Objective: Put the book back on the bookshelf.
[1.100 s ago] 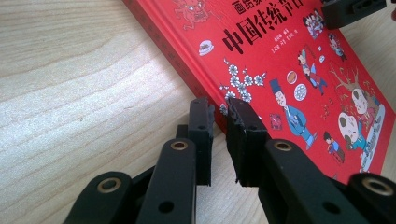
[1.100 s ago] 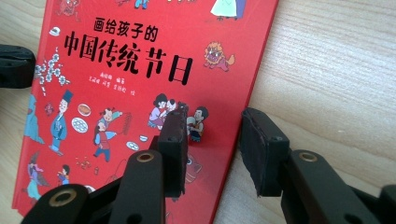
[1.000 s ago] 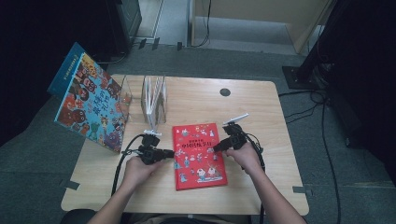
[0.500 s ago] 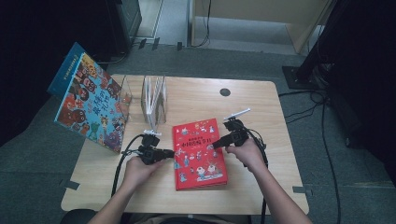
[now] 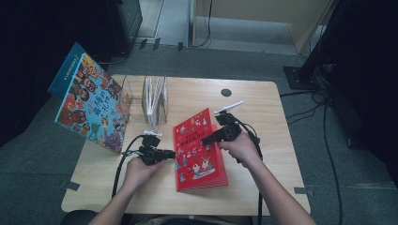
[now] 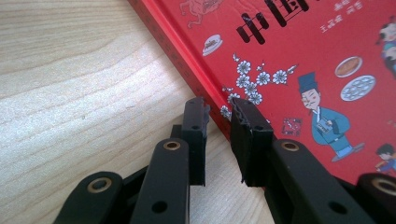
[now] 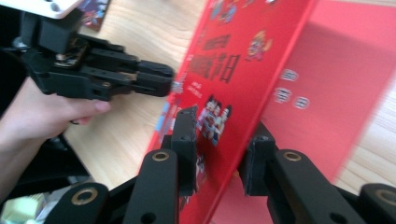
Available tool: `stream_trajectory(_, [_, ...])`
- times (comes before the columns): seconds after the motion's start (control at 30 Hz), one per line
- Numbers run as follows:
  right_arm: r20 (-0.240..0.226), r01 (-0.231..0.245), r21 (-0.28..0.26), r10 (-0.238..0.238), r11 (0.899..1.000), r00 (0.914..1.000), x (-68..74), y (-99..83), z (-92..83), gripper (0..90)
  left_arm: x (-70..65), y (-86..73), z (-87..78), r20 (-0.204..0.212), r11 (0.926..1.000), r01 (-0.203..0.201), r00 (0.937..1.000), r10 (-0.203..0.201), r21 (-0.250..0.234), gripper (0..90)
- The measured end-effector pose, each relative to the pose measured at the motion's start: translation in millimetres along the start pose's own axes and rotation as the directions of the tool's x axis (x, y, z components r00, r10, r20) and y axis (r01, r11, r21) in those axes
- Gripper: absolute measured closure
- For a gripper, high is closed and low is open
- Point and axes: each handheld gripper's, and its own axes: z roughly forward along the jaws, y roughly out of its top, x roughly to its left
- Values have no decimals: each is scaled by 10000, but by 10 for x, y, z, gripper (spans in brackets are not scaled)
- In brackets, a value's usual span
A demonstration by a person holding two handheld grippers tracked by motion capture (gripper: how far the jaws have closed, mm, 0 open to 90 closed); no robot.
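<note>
A red picture book (image 5: 199, 154) lies on the wooden table (image 5: 267, 117) in front of the person. My right gripper (image 5: 205, 139) is shut on the front cover near its right edge, and the cover (image 7: 224, 60) stands tilted up between the jaws after they have just been closing. A red inner page (image 7: 327, 93) shows behind the cover. My left gripper (image 5: 172, 153) sits low at the book's left spine edge (image 6: 196, 70). Its jaws (image 6: 218, 105) have just been opening to a narrow gap, with the spine edge at the tips and nothing pinched. The left gripper (image 7: 161, 77) also points at the book in the right gripper view.
A large colourful picture book (image 5: 91, 105) leans off the table's left side. A clear stand with thin white books (image 5: 155, 101) is at the back left. A round black port (image 5: 226, 93) sits near the far edge. Cables trail from both grippers toward the person.
My right gripper has risen and taken the book's right side up with it, so the cover tilts steeper. The left hand has stayed at the spine.
</note>
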Motion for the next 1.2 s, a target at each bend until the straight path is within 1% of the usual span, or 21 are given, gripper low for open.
stream_trajectory(0.07, [-67, 202, 229, -200, 9995, 9998, 63, 50, 81, 736, 0, -1, -1, -14, 10000, -23, 10000, 23, -4, 759])
stream_trajectory(0.1, [-67, 202, 229, -200, 9995, 9998, 63, 50, 81, 736, 0, -1, -1, -14, 10000, -23, 10000, 23, -4, 759])
stream_trajectory(0.13, [-166, 301, 428, -294, 9986, 9994, 125, 103, 177, 754, 4, -2, -2, 20, 10000, 3, 10000, -3, -13, 757])
stream_trajectory(0.17, [-166, 301, 428, -294, 9986, 9994, 125, 103, 177, 754, 4, -2, -2, 20, 10000, 3, 10000, -3, -13, 750])
stream_trajectory(0.2, [-69, 231, 644, -227, 9977, 9997, 151, 163, 207, 775, 13, -2, -11, 97, 10000, -4, 10000, 5, -97, 715])
stream_trajectory(0.23, [-103, 175, 674, -169, 9976, 9998, 152, 186, 205, 792, 21, 3, -8, 418, 9999, 82, 9991, -76, -149, 660])
stream_trajectory(0.27, [-159, 59, 782, -47, 9969, 9999, 154, 215, 196, 806, 22, 6, -4, 582, 9998, 179, 9982, -172, -122, 593])
stream_trajectory(0.3, [-159, 59, 782, -47, 9969, 9999, 154, 215, 196, 806, 22, 6, -4, 582, 9998, 179, 9982, -172, -122, 572])
stream_trajectory(0.33, [-205, 104, 979, -84, 9951, 9998, 167, 265, 181, 824, -5, 5, 0, 535, 9999, 10, 9986, -5, -102, 554])
stream_trajectory(0.37, [-121, 139, 1042, -127, 9945, 9998, 179, 279, 173, 828, -15, 7, 2, 526, 9999, -77, 9986, 82, -97, 539])
stream_trajectory(0.47, [203, 286, 1207, -313, 9923, 9993, 229, 321, 125, 843, -13, 13, 2, 567, 9999, 5, 9984, 3, -141, 483])
stream_trajectory(0.6, [505, 499, 1352, -572, 9896, 9971, 247, 341, 70, 856, 2, 18, 0, 605, 9997, -31, 9982, 46, -242, 448])
stream_trajectory(0.63, [538, 562, 1413, -643, 9884, 9965, 244, 340, 54, 859, 0, 18, 1, 594, 9996, -38, 9982, 54, -272, 442])
stream_trajectory(0.73, [565, 526, 1435, -613, 9882, 9965, 237, 335, 41, 865, -2, 20, 7, 625, 9995, 4, 9980, 17, -327, 410])
stream_trajectory(0.83, [608, 624, 1570, -727, 9856, 9955, 255, 332, 12, 874, -14, 27, 18, 584, 9992, -121, 9982, 143, -380, 384])
stream_trajectory(0.9, [637, 796, 1656, -912, 9830, 9938, 290, 327, -2, 881, -21, 33, 23, 639, 9993, -155, 9978, 176, -331, 374])
stream_trajectory(1.0, [770, 1248, 1795, -1404, 9758, 9871, 375, 306, -31, 884, -29, 39, 26, 714, 9996, -107, 9974, 125, -263, 367])
stream_trajectory(1.07, [801, 1337, 1770, -1497, 9751, 9855, 398, 298, -48, 884, -32, 42, 26, 758, 9996, -77, 9971, 98, -281, 364])
stream_trajectory(1.1, [787, 1442, 1662, -1589, 9755, 9842, 426, 291, -103, 885, -42, 49, 15, 827, 9995, -102, 9965, 128, -312, 359])
stream_trajectory(1.13, [706, 1442, 1573, -1568, 9770, 9851, 430, 289, -141, 885, -42, 49, 15, 827, 9995, -102, 9965, 128, -312, 358])
stream_trajectory(1.2, [508, 1501, 1398, -1585, 9787, 9860, 441, 286, -230, 884, -63, 67, -2, 1046, 9991, -144, 9943, 185, -401, 359])
